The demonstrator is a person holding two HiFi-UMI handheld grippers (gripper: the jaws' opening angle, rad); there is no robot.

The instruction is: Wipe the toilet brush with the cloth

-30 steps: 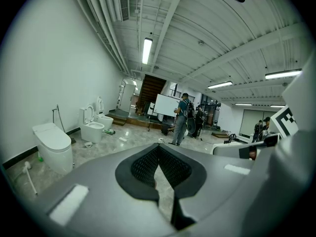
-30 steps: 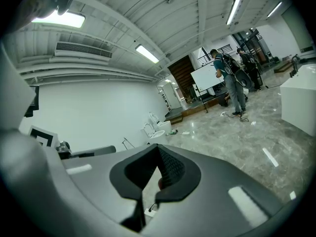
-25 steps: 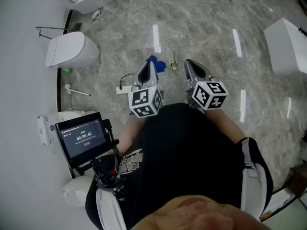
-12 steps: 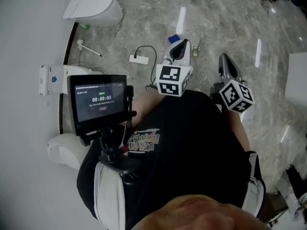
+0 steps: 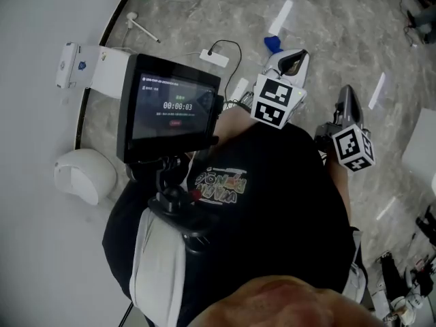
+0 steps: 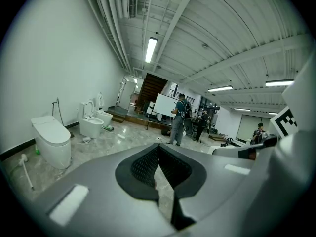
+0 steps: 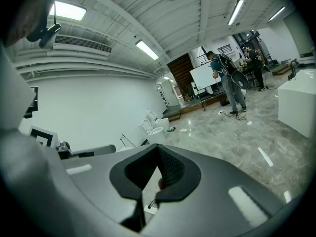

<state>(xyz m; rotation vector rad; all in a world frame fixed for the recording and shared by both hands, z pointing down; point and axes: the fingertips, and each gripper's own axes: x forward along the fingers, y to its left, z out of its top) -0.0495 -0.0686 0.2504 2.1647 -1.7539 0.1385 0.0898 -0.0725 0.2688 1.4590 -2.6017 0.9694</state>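
the person stands on a grey marble floor (image 5: 327,19) and holds both tongs out in front of the body, a little below level. the left tongs (image 5: 294,58) are closed: in the left gripper view the two black pads come together at the tip and nothing is between them. the right tongs (image 5: 346,95) are closed too, and the right gripper view shows no thing in them. the two tongs are near each other but they do not touch.

the cloth (image 5: 272,44) is blue and lies on the floor just beyond the tip of the left tongs. no tongs touch it. a white thing with a long thin handle, which seems to be the toilet brush (image 5: 144,30), lies on the floor close to the wall, well apart from both tongs and from the cloth. in the left gripper view it shows at the low left edge, beside a white toilet (image 6: 52,139) with the lid down.

a white power strip (image 5: 213,58) with a black cable lies on the floor between the brush and the cloth. a dark monitor (image 5: 170,107) on a holder is in front of the person's chest. far in the room another person (image 6: 178,117) stands near a whiteboard (image 6: 165,105).
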